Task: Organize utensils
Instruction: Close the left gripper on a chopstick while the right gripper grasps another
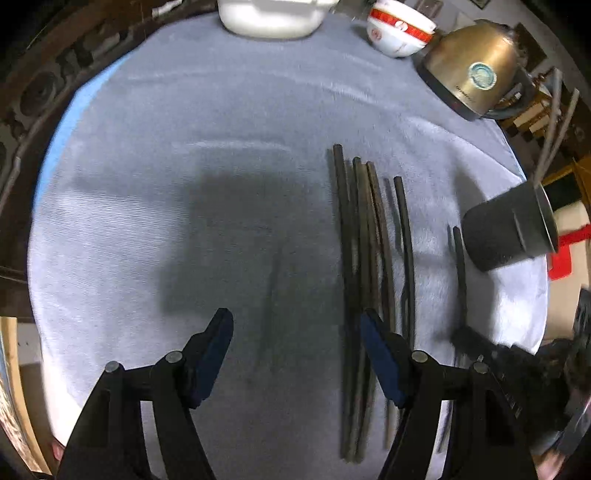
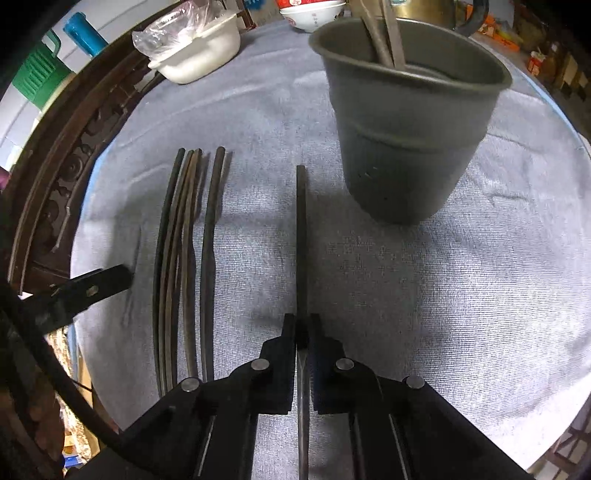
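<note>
Grey cup (image 2: 406, 147) w/ utensils (image 2: 391, 40) inside

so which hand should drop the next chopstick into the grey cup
Right. The right gripper is already shut on a chopstick, with the grey cup just ahead. The left gripper is open and empty, beside the loose chopsticks.

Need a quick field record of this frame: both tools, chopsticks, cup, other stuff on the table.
left tool: open, empty, over the cloth just left of the bundle
right tool: shut on one chopstick, pointing toward the cup
bundle: loose chopsticks lying side by side on the cloth, left of the held one
cup: grey, upright, some utensils already inside
kettle: brass-coloured, far edge
bowl: white and red, beside the kettle
tub: white, far left
</note>
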Action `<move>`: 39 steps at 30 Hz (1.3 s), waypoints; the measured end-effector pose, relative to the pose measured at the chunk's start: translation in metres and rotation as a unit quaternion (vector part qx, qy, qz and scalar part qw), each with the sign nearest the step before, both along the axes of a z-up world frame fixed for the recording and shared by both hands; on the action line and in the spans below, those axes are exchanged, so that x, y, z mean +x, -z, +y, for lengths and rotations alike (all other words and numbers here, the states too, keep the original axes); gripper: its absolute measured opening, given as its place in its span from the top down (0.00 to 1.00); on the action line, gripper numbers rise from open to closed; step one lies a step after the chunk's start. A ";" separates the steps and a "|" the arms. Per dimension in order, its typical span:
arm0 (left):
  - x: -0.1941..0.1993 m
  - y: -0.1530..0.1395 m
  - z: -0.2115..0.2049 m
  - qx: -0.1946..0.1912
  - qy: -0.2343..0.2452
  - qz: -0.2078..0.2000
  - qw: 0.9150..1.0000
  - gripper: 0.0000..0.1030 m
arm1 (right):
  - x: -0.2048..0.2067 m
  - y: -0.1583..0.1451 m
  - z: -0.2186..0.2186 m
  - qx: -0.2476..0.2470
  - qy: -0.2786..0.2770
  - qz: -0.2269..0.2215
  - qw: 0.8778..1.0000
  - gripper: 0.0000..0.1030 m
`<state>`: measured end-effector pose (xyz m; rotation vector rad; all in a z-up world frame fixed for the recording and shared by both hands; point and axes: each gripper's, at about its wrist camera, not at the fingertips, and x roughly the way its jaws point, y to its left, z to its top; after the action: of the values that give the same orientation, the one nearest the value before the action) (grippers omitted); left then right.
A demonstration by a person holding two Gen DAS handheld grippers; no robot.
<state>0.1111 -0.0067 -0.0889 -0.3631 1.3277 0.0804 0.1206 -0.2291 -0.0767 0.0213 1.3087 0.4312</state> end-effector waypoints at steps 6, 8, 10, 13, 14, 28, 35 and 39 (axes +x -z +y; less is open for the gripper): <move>0.017 0.010 -0.010 0.015 -0.005 0.024 1.000 0.38 | 0.001 0.002 -0.011 0.020 -0.007 -0.006 1.000 0.94; 0.019 0.009 -0.012 0.021 -0.002 0.022 1.000 0.41 | -0.002 0.002 -0.013 0.026 -0.009 -0.006 1.000 0.93; 0.022 0.008 -0.012 0.015 -0.002 0.023 1.000 0.56 | -0.002 0.001 -0.016 0.032 -0.008 -0.005 0.999 0.93; 0.023 0.009 -0.012 0.020 0.008 0.031 0.999 0.72 | -0.005 0.000 -0.023 0.033 -0.011 -0.005 0.999 0.93; 0.024 0.009 -0.012 0.018 0.010 0.030 0.999 0.72 | -0.005 -0.001 -0.024 0.032 -0.013 -0.005 0.999 0.93; -0.003 0.005 -0.003 0.045 0.159 0.063 0.984 0.92 | -0.003 -0.003 -0.006 -0.026 -0.050 0.024 0.998 0.92; 0.014 0.002 0.015 0.030 0.134 0.072 0.988 0.75 | 0.018 -0.004 0.000 -0.038 -0.027 0.047 0.998 0.74; 0.025 0.001 0.018 0.036 0.133 0.067 0.988 0.75 | 0.028 -0.004 0.010 -0.049 -0.028 0.041 0.998 0.68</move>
<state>0.1364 0.0110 -0.0901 -0.1184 1.4908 -0.0727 0.1482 -0.2192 -0.0730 -0.0798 1.4124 0.4166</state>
